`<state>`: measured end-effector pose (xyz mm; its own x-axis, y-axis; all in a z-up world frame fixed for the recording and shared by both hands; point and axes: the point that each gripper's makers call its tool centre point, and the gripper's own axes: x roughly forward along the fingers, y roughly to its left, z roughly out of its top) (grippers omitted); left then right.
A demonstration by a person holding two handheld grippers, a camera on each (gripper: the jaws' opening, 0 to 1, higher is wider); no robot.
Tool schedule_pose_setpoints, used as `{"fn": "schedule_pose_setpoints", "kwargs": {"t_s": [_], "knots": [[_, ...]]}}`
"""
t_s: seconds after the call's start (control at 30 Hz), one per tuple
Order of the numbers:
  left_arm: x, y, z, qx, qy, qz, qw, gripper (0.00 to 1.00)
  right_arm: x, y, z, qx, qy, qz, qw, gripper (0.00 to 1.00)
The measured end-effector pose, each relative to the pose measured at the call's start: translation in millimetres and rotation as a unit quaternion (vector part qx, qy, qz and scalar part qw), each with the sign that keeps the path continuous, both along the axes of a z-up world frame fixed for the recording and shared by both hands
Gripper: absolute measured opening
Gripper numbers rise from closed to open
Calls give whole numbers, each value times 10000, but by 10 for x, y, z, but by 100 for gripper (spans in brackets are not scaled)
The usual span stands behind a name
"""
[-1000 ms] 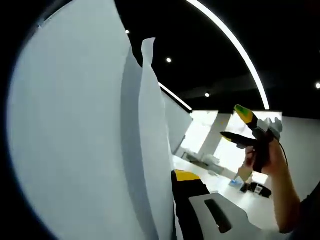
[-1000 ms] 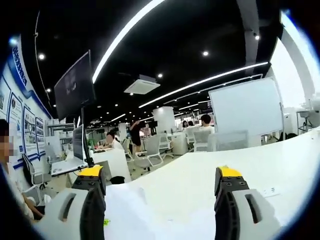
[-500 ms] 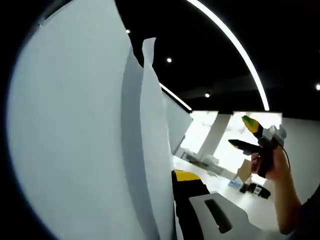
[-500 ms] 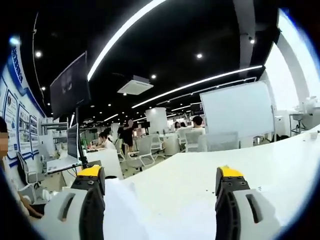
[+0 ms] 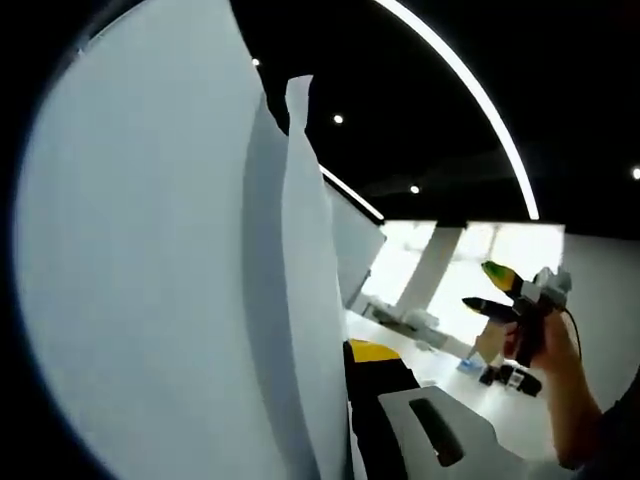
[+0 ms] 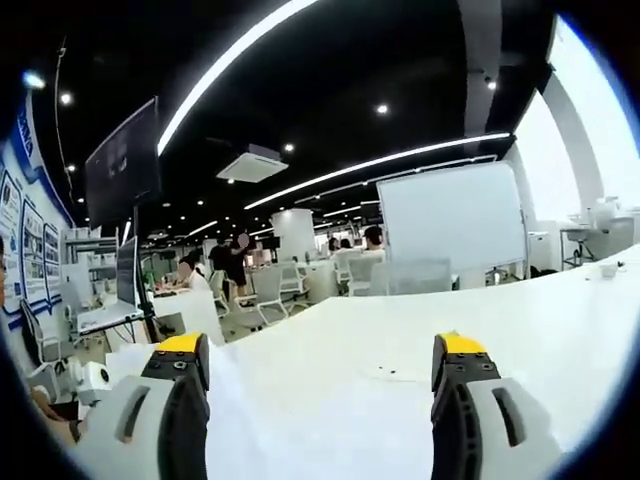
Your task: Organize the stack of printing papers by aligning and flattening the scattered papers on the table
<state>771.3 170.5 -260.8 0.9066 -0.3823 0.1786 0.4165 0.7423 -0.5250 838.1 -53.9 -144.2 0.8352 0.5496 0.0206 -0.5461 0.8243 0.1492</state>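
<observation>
1. In the left gripper view, the sheaf of white printing papers (image 5: 180, 290) stands on edge close in front of the lens, covering the left half of the picture, its edges curling up toward the dark ceiling. It sits just as it did a second ago.
2. The left gripper (image 5: 345, 420) shows one yellow-tipped black jaw pressed against the right face of the papers; the other jaw is hidden behind the sheets, so the papers appear clamped between the two.
3. To the right in the same view, a hand (image 5: 545, 345) holds the right gripper (image 5: 490, 290) up in the air, jaws parted and holding nothing. Compared with a second ago it sits lower and further right in the picture, and looks smaller.
4. In the right gripper view, the right gripper's two yellow-tipped jaws stand wide apart, with only the white table (image 6: 400, 340) seen between them.
5. That view has swung since a second ago: the whiteboard (image 6: 452, 232) now lies nearer the middle, and the hanging monitor (image 6: 122, 165) further left.
6. A white sheet (image 6: 225, 425) lies on the table beside the right gripper's left jaw.
</observation>
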Motion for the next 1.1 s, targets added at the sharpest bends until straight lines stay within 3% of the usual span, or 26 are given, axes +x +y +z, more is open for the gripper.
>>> {"fn": "schedule_pose_setpoints", "kwargs": {"t_s": [1.1], "knots": [[4, -5, -9, 116, 9, 10, 9999, 6, -49, -380, -327, -225, 212, -337, 9990, 87]]}}
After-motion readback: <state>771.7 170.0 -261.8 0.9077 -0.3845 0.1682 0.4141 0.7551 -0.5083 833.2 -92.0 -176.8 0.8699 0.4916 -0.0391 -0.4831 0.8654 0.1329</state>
